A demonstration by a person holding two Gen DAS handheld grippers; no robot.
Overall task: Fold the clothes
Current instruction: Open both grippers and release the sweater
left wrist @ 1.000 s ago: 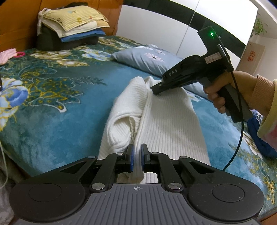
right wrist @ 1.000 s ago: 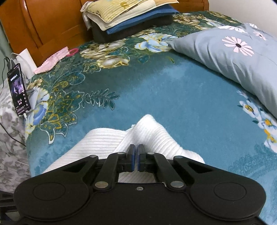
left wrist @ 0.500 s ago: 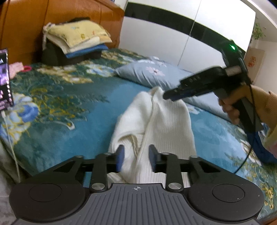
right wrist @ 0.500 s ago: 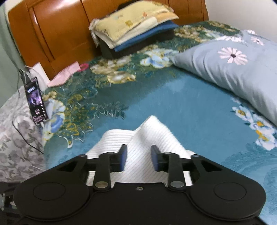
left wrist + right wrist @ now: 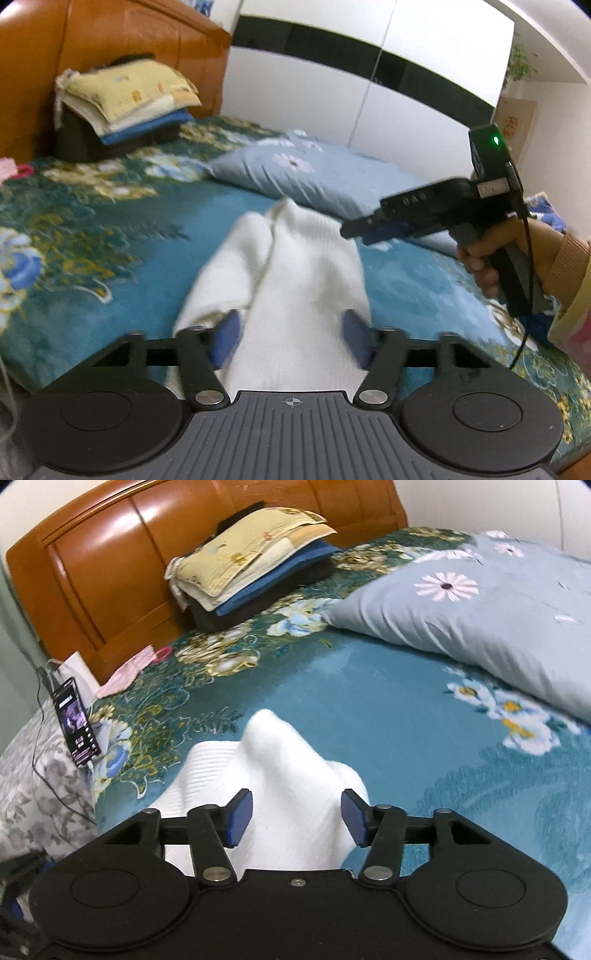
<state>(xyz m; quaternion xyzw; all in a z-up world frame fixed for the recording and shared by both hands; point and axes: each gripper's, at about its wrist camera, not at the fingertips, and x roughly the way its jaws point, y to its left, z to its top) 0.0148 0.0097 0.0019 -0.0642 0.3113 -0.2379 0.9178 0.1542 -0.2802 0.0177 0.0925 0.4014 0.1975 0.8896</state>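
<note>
White ribbed sweater (image 5: 295,280) lies folded near our bed edge | our left gripper (image 5: 291,332), right gripper (image 5: 297,816) just opened, gripping nothing | bare teal bedspread (image 5: 388,709) beyond

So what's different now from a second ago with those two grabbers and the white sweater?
Both let go. The left gripper and right gripper were pinched shut on the white sweater; their fingers have just been opening, and the right one has drawn back off it. The sweater still lies folded on the bed; the pillow hasn't moved.
</note>
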